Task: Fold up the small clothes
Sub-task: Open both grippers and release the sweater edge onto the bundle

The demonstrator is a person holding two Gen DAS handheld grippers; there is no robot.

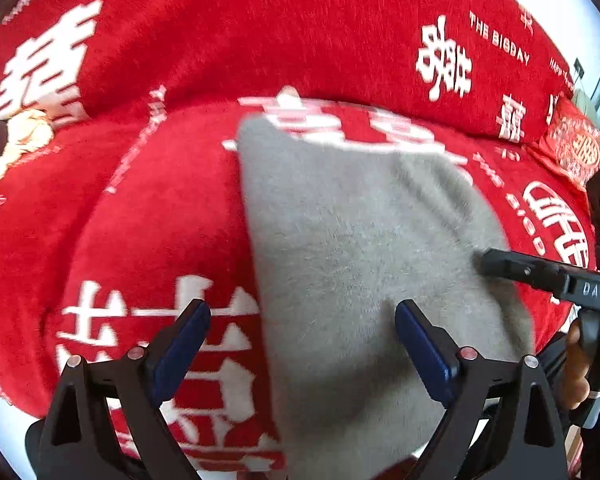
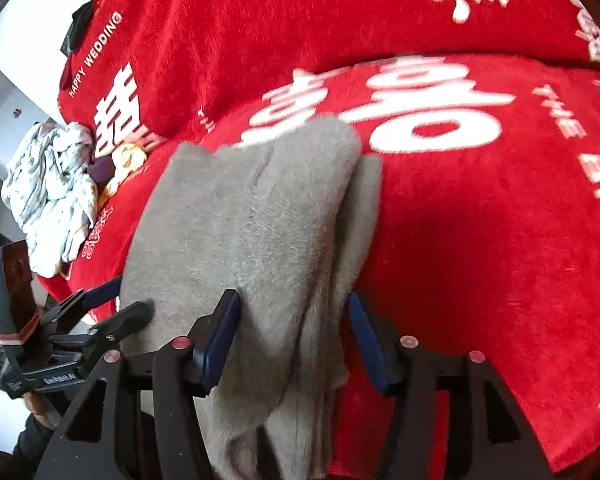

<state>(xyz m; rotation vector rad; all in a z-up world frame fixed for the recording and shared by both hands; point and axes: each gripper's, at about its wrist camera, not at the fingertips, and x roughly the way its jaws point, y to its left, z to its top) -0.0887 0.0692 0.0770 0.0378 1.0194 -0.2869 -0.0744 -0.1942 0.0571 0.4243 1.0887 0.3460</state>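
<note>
From the left wrist we see our left gripper (image 1: 302, 320) spread wide, its blue pads (image 1: 424, 346) touching nothing. The grey cloth (image 1: 360, 240) lies under it on the red blanket (image 1: 148, 208), with its left edge running between the two fingers, so one finger hangs over blanket and the other over cloth. At the right edge a black finger of our right gripper (image 1: 500, 266) reaches in over the cloth's right side, and part of a hand (image 1: 576, 368) shows behind it.

From the right wrist we see the right gripper (image 2: 292, 324) with its jaws partly apart. A folded edge of the cloth (image 2: 252, 216) runs between them and drapes toward the camera. The left pad (image 2: 220, 336) lies against the fabric; the other pad stands just beside the fold, and we cannot tell whether it touches. The cloth lies doubled, a lower layer showing along its right side. At the left the left gripper (image 2: 112, 300) hangs open at the cloth's edge. Farther left a crumpled pale garment (image 2: 48, 196) lies at the blanket's (image 2: 480, 240) edge.
</note>
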